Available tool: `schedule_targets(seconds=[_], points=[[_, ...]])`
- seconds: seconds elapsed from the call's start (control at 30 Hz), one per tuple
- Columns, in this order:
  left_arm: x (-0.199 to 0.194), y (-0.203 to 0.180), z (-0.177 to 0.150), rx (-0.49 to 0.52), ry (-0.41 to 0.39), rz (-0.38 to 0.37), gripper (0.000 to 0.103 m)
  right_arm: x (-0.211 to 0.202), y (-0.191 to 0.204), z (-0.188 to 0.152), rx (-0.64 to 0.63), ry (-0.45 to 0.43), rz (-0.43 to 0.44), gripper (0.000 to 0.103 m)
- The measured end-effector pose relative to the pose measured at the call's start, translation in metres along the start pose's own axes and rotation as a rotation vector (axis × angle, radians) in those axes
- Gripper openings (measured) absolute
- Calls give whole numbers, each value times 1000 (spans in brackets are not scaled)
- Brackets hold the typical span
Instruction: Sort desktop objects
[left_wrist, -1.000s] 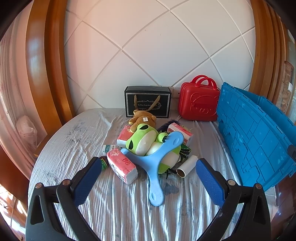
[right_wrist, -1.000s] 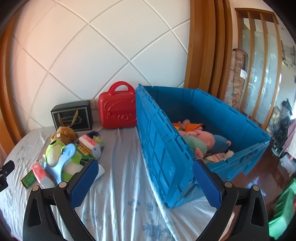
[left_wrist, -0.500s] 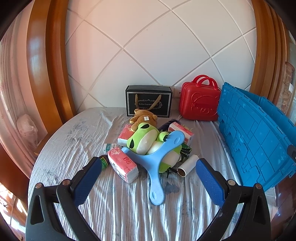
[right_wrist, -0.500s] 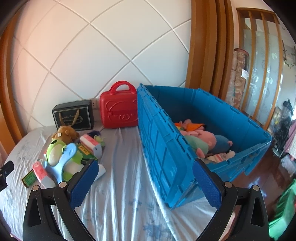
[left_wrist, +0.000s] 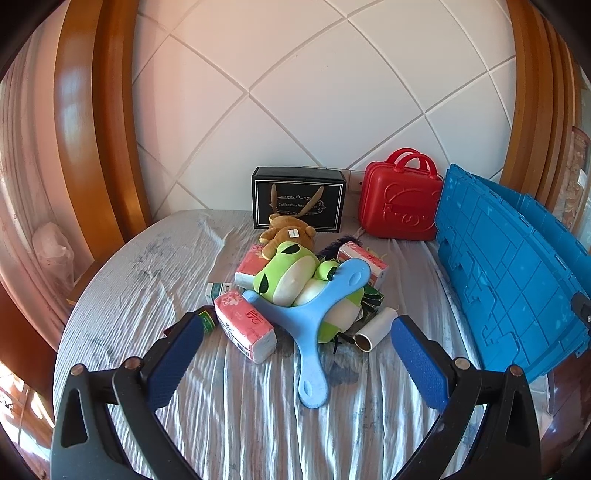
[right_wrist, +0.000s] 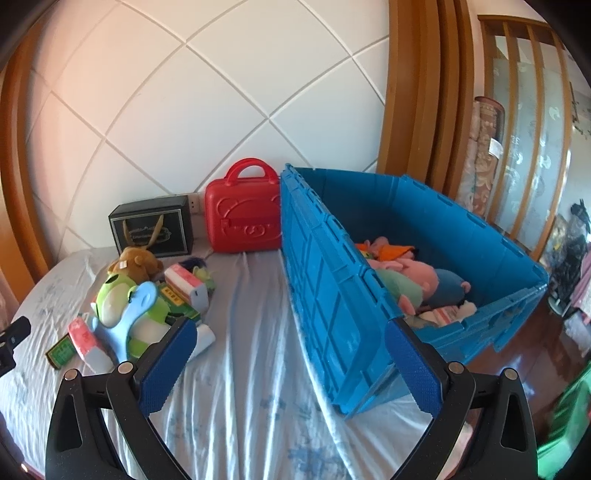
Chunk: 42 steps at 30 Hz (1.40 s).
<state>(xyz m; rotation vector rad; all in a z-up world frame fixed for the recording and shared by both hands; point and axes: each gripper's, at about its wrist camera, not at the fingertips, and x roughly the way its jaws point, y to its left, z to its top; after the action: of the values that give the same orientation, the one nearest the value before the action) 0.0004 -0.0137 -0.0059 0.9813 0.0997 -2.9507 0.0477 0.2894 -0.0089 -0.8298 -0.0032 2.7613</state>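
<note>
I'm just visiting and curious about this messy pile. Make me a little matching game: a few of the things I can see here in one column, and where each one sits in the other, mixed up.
Things:
1. pink pig plush
2. light blue three-armed toy
3. brown plush
4. cardboard roll

Places:
A. lying across the green frog plush
B. inside the blue crate
C. on the sheet at the pile's near right edge
D. just in front of the black gift box

Pairs: 1-B, 2-A, 3-D, 4-C

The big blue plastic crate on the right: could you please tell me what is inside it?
Soft toys fill the blue plastic crate: a pink pig plush, something orange. Anything beneath them is hidden.
</note>
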Motion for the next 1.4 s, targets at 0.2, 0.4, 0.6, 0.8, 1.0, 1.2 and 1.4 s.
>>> schedule_targets(seconds=[0.2,0.4,0.6,0.8,1.0,1.2,1.4], points=[[9,10,-1,-16,29,38,103,6,9,3,-20,0,31,103],[30,37,-7,-56,82,115,103,20,33,7,-64,7,161,103],[74,57,-26,-92,137,110,97,74,77,3,-140,123,285,103],[153,33,-49,-61,239,61,97,154,112,-21,-144,285,322,103],[239,3,-74,-44,346,4,95,226,130,-54,-131,408,307,103],[290,-12,-80,-5,407,-31,75,289,139,-74,-58,530,306,86],[304,-21,-72,27,406,-35,75,327,156,-78,-32,580,297,86]])
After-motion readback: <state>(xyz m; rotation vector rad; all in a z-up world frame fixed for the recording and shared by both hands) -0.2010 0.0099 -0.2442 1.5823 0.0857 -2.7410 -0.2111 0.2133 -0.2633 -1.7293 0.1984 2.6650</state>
